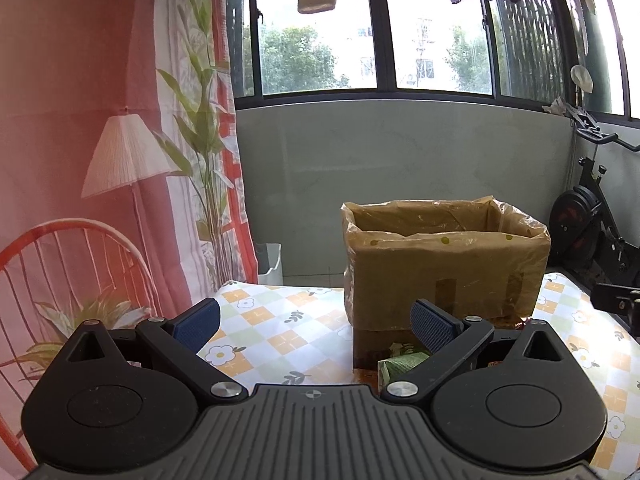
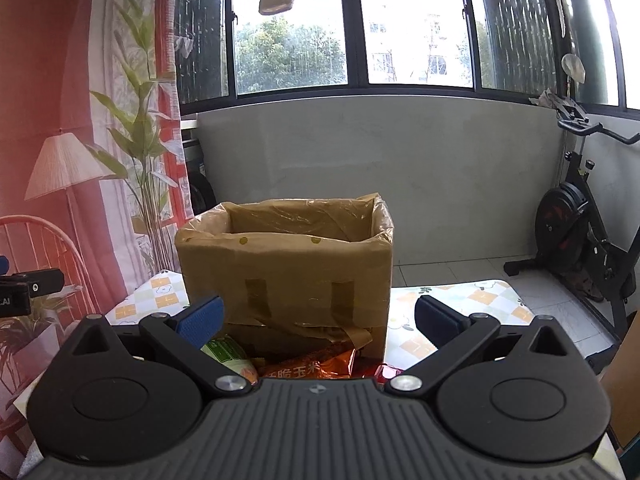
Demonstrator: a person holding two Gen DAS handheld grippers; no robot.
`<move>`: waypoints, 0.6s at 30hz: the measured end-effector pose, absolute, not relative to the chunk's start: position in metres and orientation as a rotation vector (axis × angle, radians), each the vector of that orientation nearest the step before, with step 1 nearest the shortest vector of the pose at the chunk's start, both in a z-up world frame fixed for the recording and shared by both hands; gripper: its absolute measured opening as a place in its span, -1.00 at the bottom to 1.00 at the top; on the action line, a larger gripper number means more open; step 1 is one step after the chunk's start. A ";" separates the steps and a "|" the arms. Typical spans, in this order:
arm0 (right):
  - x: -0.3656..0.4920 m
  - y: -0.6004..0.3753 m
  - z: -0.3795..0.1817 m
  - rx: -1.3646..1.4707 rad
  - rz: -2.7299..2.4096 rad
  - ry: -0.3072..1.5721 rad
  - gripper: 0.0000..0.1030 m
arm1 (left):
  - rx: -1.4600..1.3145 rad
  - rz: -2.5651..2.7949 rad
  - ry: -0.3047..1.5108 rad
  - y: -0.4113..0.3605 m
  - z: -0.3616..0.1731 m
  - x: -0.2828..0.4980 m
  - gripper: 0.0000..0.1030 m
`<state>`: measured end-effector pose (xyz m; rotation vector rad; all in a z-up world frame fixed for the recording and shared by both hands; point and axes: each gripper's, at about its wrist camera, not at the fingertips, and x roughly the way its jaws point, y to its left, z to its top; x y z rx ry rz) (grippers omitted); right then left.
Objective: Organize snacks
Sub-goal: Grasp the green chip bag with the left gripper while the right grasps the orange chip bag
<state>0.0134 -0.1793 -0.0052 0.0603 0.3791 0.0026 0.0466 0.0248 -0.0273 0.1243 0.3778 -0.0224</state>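
On the checkered flower-print tablecloth [image 2: 472, 300], we are facing a plastic-lined brown cardboard box [image 2: 286, 268]. Green [image 2: 226, 354] and orange snack packets [image 2: 308, 366] are lying before it. We are holding the left gripper [image 1: 316, 326] and right gripper [image 2: 318, 318] spread wide, empty.

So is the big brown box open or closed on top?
Open. The box has no lid, and a plastic bag lines its rim. What's inside, I cannot tell.
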 end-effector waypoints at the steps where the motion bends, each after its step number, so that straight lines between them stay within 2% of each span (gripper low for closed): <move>1: 0.020 -0.180 -0.011 0.057 0.008 0.399 1.00 | 0.123 -0.033 0.386 0.024 -0.033 0.050 0.98; 5: 0.042 -0.181 -0.034 0.049 0.088 0.429 1.00 | 0.144 -0.066 0.369 0.015 -0.057 0.062 0.84; 7: 0.054 -0.178 -0.046 0.014 0.086 0.446 0.99 | 0.164 -0.080 0.384 0.009 -0.070 0.071 0.84; 10: 0.074 -0.175 -0.064 0.014 0.087 0.481 0.91 | 0.119 -0.115 0.459 0.006 -0.089 0.087 0.83; 14: 0.097 -0.174 -0.087 0.035 0.081 0.531 0.70 | 0.073 -0.155 0.544 0.003 -0.113 0.101 0.80; 18: 0.111 -0.182 -0.101 0.104 0.086 0.587 0.68 | 0.072 -0.180 0.554 -0.001 -0.121 0.106 0.80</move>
